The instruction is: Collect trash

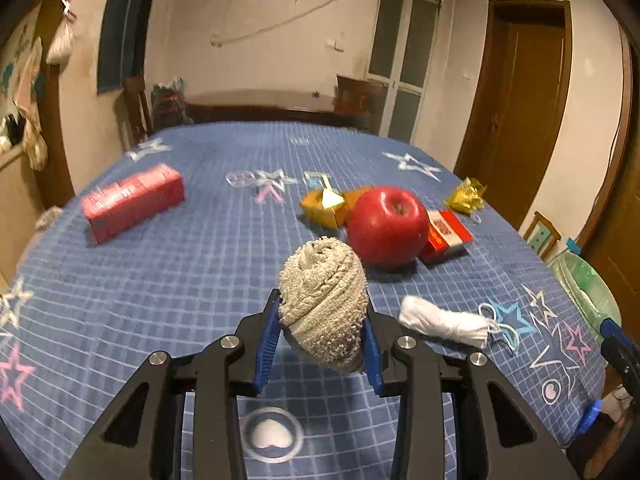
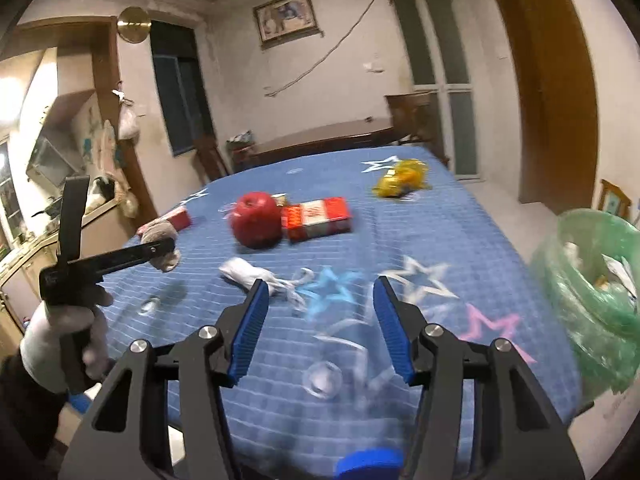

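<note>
Sock roll (image 1: 323, 300) stands clenched in left gripper (image 1: 322, 344), long axis upright; right gripper (image 2: 320, 320) released, empty.

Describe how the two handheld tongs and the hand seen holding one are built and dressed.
Both tongs, left and right, have black angular arms with silver pivot bolts and ribbed blue pads. The hand wears a white glove over a dark sleeve.

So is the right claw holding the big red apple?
No, the right claw is open with nothing in it, and the shiny red apple sits farther off on the blue checked tablecloth.
</note>
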Demonstrator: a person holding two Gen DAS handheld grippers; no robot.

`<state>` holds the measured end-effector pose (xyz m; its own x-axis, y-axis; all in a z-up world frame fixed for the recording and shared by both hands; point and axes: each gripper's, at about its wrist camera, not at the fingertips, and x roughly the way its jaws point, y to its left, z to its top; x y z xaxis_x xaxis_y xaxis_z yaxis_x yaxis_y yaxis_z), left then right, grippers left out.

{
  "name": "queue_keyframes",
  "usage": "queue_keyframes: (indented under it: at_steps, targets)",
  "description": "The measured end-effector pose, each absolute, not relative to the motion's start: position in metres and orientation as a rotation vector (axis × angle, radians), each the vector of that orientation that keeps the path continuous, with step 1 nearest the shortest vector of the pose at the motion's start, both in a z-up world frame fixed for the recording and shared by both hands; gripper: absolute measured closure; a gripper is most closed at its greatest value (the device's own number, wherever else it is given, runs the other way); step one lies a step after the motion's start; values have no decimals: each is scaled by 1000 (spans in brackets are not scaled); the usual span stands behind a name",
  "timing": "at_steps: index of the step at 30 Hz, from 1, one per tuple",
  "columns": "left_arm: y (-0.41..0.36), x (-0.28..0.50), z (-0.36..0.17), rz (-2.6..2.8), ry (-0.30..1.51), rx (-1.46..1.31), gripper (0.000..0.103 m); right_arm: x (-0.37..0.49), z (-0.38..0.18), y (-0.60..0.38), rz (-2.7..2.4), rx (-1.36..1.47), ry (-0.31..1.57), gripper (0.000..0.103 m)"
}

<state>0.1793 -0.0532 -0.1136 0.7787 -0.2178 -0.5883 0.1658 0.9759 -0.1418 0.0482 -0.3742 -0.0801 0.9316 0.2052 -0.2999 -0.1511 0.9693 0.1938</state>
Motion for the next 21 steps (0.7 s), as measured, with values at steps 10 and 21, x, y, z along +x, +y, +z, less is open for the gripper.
queue_keyframes:
  at_steps: [10, 21]
  targets:
    - [-74, 188, -126, -292, 695, -103, 66, 124, -100, -414, 311, 250, 420, 47]
    - [-79, 198, -131, -314, 744, -101, 66, 92, -78, -419, 286, 225, 338, 33]
